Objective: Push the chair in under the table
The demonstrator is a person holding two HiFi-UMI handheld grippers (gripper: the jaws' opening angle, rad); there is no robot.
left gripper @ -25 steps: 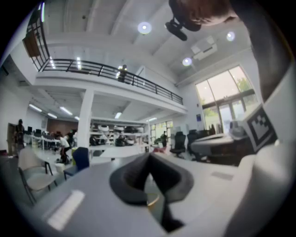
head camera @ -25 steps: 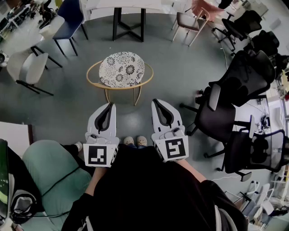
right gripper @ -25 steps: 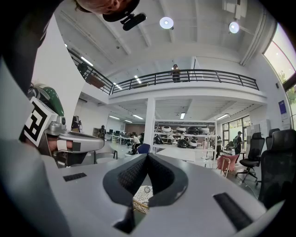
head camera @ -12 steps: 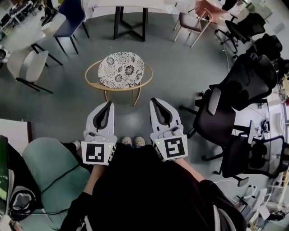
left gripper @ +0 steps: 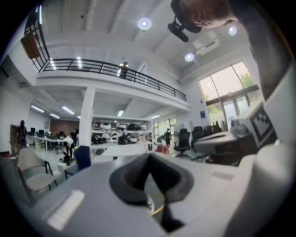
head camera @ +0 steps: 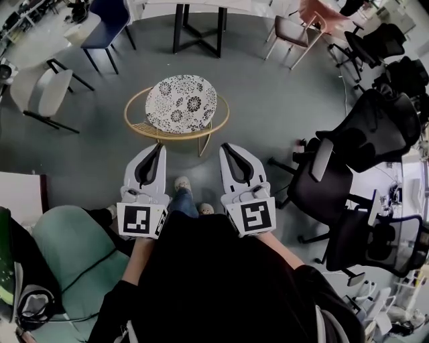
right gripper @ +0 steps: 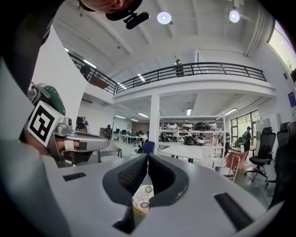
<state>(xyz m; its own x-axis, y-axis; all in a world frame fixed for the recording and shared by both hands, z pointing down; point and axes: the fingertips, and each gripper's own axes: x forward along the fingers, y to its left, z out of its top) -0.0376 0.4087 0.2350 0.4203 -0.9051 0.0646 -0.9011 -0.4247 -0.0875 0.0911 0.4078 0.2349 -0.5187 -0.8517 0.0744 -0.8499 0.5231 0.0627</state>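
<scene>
**Both claws closed, chair out on open floor**

My left claw has its jaws together, the dark pads meeting at the tip with nothing between them. My right claw is the same: pads pressed shut and empty. I hold the two side by side and level, a gap apart, each with its marker cube at the back near my hands. Between and below them I see my shoe stepping out on the grey floor.

Just ahead of both tips, and lower, stands the chair: a round seat with a black-and-white flowered cushion inside a pale wooden ring on thin legs. It sits roughly midway between the claws, a little toward the left one. In the right gripper view a slice of that cushion shows through the opening behind the closed pads. I see neither claw touching the chair.

Beyond the chair, well apart from it across bare floor, is the table, a white top on black legs. The chair is wholly outside it.

Further out, a blue chair stands ahead and left of the left claw, with a white chair off to that side. A pink chair stands ahead and right of the right claw, and black office chairs crowd its right side. A green seat sits behind the left claw.
</scene>
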